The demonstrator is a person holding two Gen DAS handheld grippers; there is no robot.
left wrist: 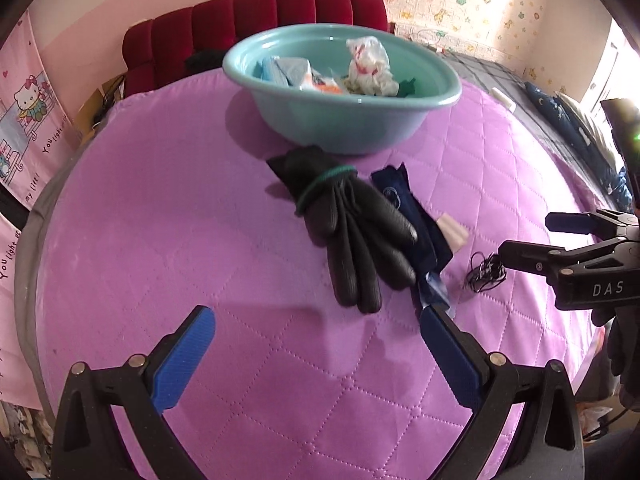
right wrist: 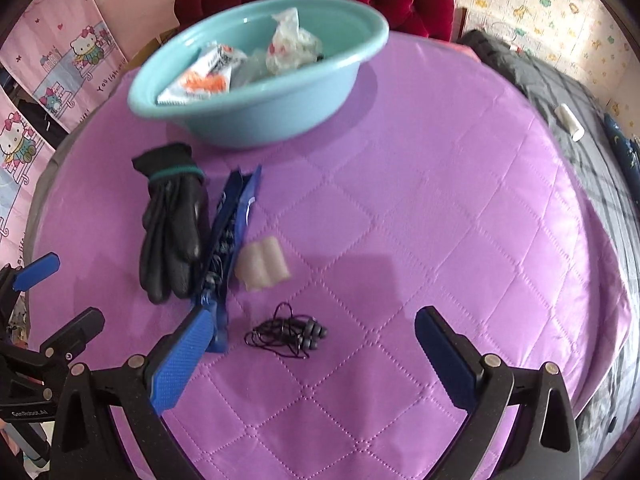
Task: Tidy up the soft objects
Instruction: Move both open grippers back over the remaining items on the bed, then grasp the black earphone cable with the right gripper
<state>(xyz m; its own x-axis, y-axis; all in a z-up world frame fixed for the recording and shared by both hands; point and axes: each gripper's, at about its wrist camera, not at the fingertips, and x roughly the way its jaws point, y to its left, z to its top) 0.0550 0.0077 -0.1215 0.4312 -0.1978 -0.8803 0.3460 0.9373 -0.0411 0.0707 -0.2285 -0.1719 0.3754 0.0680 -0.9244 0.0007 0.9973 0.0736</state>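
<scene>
My left gripper and right gripper fingers spread, empty. Black gloves, blue packet, earphones lie at basin's six o'clock on the bed.

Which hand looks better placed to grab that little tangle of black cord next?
The right, most likely. The black cord tangle lies on the purple quilt just ahead of the open right gripper. The open left gripper faces the black gloves instead.
</scene>
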